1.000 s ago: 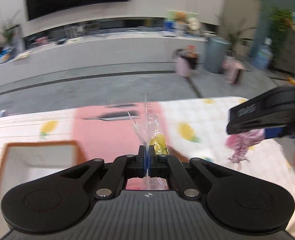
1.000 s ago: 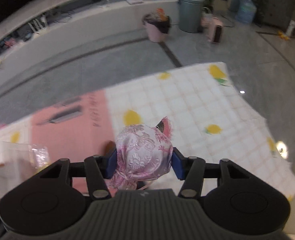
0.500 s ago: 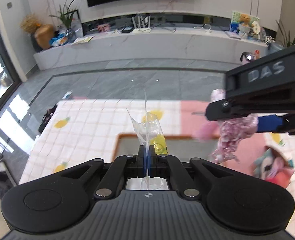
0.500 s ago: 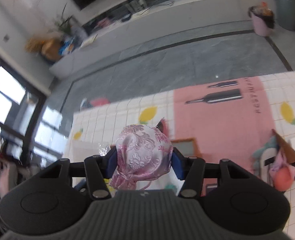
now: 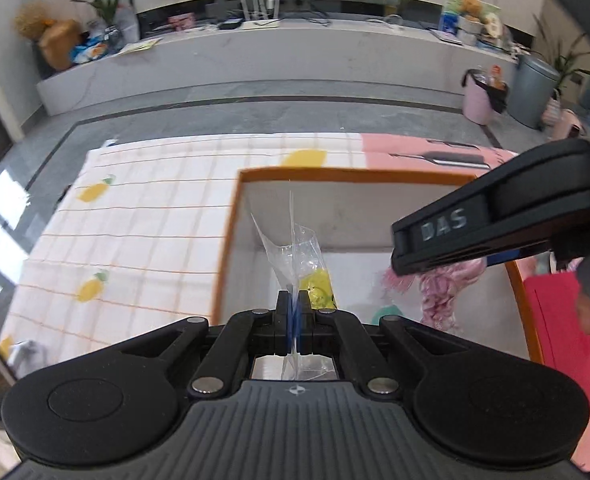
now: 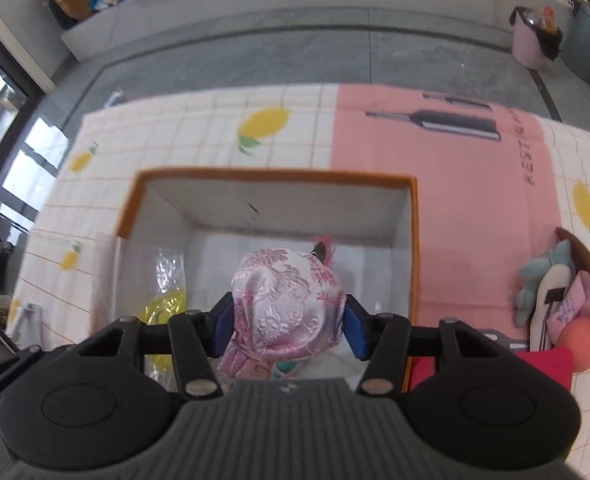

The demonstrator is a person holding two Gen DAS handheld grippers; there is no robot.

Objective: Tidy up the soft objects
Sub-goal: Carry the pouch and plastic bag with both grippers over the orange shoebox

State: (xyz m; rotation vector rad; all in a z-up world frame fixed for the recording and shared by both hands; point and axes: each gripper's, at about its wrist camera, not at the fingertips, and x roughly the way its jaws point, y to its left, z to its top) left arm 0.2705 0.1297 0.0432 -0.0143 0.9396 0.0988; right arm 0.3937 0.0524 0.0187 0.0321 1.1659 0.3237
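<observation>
My left gripper (image 5: 293,312) is shut on a clear plastic bag (image 5: 295,256) with a yellow item inside, held over the open orange-rimmed white box (image 5: 231,232). My right gripper (image 6: 287,316) is shut on a pink brocade pouch (image 6: 287,300), also above the box (image 6: 279,176). The right gripper shows in the left wrist view (image 5: 495,232) with the pouch (image 5: 443,292) hanging under it. The bag shows at the left of the right wrist view (image 6: 167,280).
A heap of soft toys and pouches (image 6: 559,292) lies on the lemon-print cloth (image 6: 175,128) right of the box, with a red item (image 6: 535,364) beside it. A pink mat (image 6: 455,184) lies behind. The table's left edge (image 5: 75,176) is near.
Both grippers have swung left and moved over the box, carrying the bag and the pouch. The box now fills the middle of both views.
</observation>
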